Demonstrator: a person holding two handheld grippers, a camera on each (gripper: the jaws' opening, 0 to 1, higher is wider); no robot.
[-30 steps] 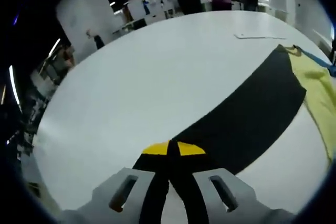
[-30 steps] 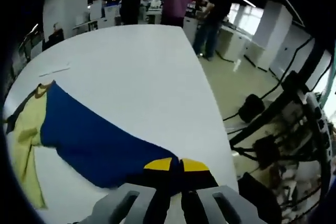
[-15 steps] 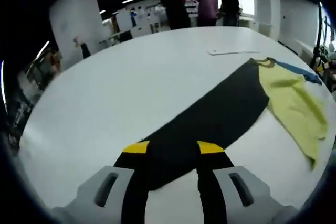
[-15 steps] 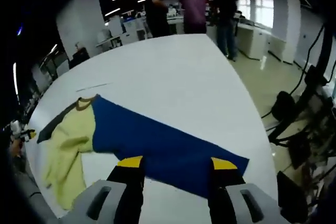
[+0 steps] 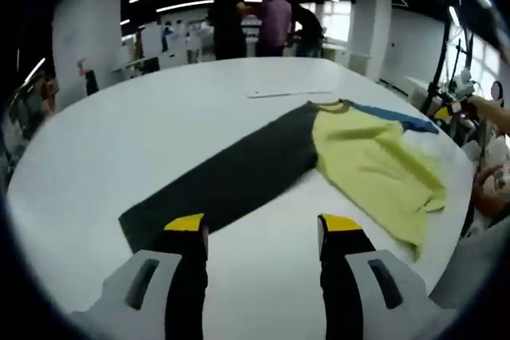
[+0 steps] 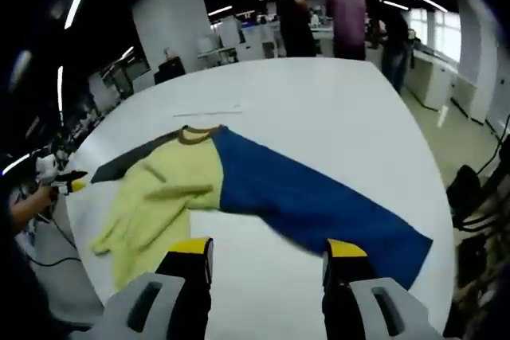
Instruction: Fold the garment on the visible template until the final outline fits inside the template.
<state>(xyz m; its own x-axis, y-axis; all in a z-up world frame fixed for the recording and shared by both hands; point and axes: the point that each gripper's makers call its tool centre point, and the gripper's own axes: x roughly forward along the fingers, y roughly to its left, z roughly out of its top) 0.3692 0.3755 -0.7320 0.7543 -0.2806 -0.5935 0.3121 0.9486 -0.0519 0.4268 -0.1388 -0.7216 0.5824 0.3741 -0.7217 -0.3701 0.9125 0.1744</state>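
My left gripper (image 5: 261, 232) stands wide open with nothing between its jaws; a second ago it was pinched shut on the tip of the dark sleeve (image 5: 227, 181), and that sleeve now lies flat on the white table (image 5: 119, 133), stretched away from the yellow body (image 5: 370, 165) of the garment; my right gripper (image 6: 269, 251) is likewise spread wide and empty, where a second ago it was closed on the end of the blue sleeve (image 6: 311, 201); that sleeve now rests straight out on the far side of the yellow body (image 6: 163, 193), its cuff near the table's edge; both views have pulled back from the cloth, so I judge the spreading step done and the folding not yet begun; a thin pale strip (image 5: 288, 93) lies on the table just beyond the collar (image 6: 199, 134); whether it belongs to the template I cannot tell; the yellow body is rumpled rather than smooth, which may want flattening before any fold.
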